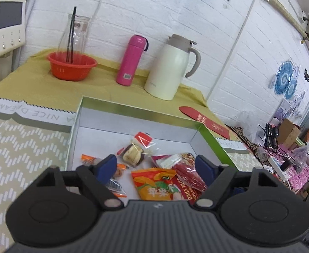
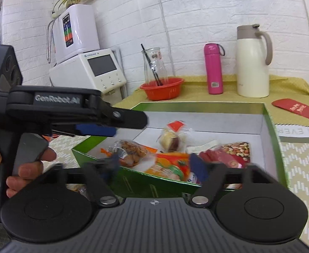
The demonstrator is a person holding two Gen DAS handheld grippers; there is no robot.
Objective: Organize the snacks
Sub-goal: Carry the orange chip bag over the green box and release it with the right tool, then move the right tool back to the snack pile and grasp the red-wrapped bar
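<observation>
1. Hovering above the green-rimmed box [image 1: 207,135], the left gripper [image 1: 155,166] is spread wide and grasps nothing, probably just freed of a snack.
2. Inside the box, left to right: small orange packets [image 1: 88,159], a wrapped pastry [image 1: 132,152], an orange pouch [image 1: 154,184] with Chinese characters, and a red "DAILY NUTS" pack [image 1: 189,176].
3. Right of the box, the right gripper [image 2: 154,162] is released too, empty, over the near wall; the left tool reads "GenRobot.AI".

Blurred fingers, half-hidden packets

Right gripper [image 2: 154,164] fingertips smear at six o'clock; the orange snack bag [image 1: 154,184] disappears under the left gripper [image 1: 155,165].
</observation>
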